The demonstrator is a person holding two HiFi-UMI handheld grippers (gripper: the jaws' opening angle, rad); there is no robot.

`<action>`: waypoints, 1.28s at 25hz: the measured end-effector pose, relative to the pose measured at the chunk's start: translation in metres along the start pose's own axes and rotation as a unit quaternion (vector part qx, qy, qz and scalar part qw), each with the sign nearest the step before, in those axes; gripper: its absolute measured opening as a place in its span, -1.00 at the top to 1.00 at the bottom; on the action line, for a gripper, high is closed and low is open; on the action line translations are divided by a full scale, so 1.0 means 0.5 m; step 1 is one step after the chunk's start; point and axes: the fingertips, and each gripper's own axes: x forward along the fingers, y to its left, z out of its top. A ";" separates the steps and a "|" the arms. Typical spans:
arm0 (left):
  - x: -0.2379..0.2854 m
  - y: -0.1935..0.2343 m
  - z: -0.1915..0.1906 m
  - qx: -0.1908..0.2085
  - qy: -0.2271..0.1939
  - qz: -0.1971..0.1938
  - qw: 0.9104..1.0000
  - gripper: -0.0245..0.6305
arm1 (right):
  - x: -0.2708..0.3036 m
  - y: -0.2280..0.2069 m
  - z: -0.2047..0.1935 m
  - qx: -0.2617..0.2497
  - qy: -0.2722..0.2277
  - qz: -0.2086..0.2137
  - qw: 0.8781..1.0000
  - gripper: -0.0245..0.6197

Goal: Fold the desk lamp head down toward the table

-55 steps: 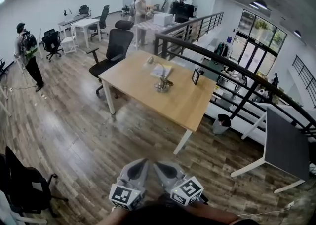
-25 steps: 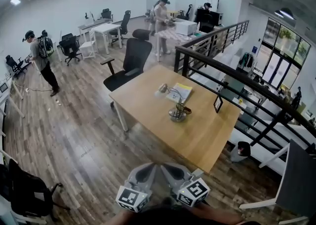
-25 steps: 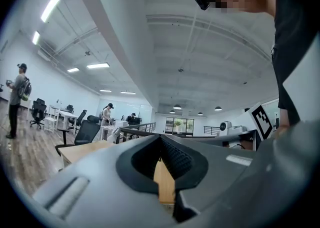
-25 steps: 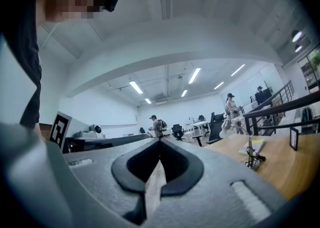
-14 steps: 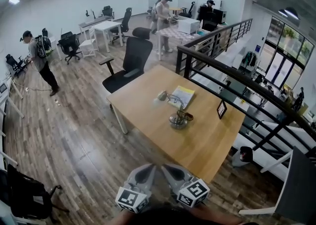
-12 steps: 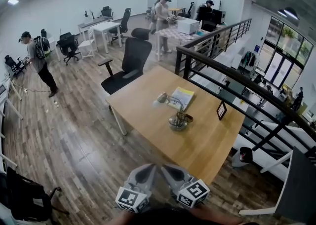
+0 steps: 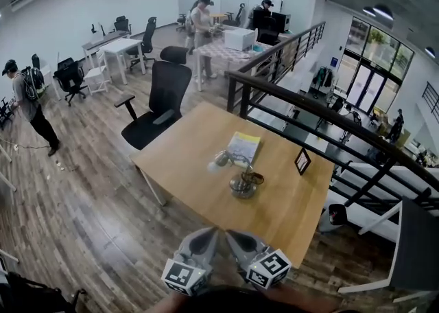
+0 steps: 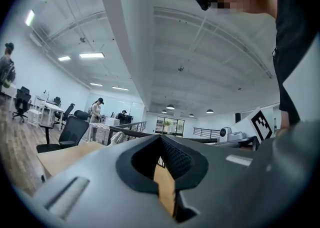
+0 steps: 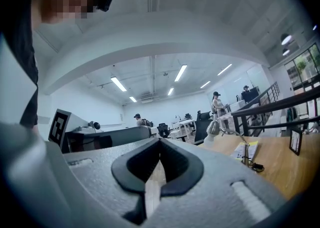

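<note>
The desk lamp (image 7: 236,173) stands near the middle of the wooden table (image 7: 192,191), with its round base by a cable and its small head (image 7: 218,160) raised up and to the left. Both grippers hang side by side at the bottom of the head view, short of the table's near edge and well away from the lamp. The left gripper (image 7: 208,233) and the right gripper (image 7: 230,235) are both shut with nothing between their jaws. Past the jaws, the lamp head shows in the right gripper view (image 9: 214,127) and in the left gripper view (image 8: 117,137).
A yellow booklet (image 7: 243,147) and a small picture frame (image 7: 302,160) lie on the table beyond the lamp. A black office chair (image 7: 154,109) stands at the table's left side. A black railing (image 7: 309,109) runs behind it. A bin (image 7: 330,215) sits at its right end. People stand far off.
The table and lamp have drawn nearer and shifted in the head view as the person walked toward them. Both grippers stay shut and side by side.
</note>
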 end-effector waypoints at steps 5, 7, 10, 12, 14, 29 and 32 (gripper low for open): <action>0.023 0.120 0.029 0.006 -0.003 -0.024 1.000 0.92 | 0.121 -0.011 0.024 -0.005 -0.011 -0.020 1.000 0.91; 0.021 0.160 0.037 0.005 -0.002 -0.032 0.999 0.92 | 0.163 -0.005 0.027 -0.006 -0.012 -0.025 1.000 0.91; 0.016 0.218 0.054 0.003 0.002 -0.043 0.999 0.92 | 0.220 0.003 0.036 0.000 -0.014 -0.041 0.999 0.91; 0.016 0.257 0.057 0.000 0.003 -0.049 0.999 0.92 | 0.259 0.006 0.035 0.001 -0.018 -0.048 0.999 0.91; 0.013 0.288 0.054 -0.004 0.005 -0.055 0.998 0.92 | 0.288 0.009 0.027 0.002 -0.021 -0.052 0.998 0.91; 0.152 0.357 0.025 -0.025 0.041 -0.095 0.994 0.92 | 0.343 -0.188 0.045 0.027 -0.022 -0.129 0.991 0.81; 0.203 0.372 0.016 -0.023 0.041 -0.095 0.994 0.92 | 0.352 -0.255 0.068 0.025 -0.022 -0.147 0.989 0.70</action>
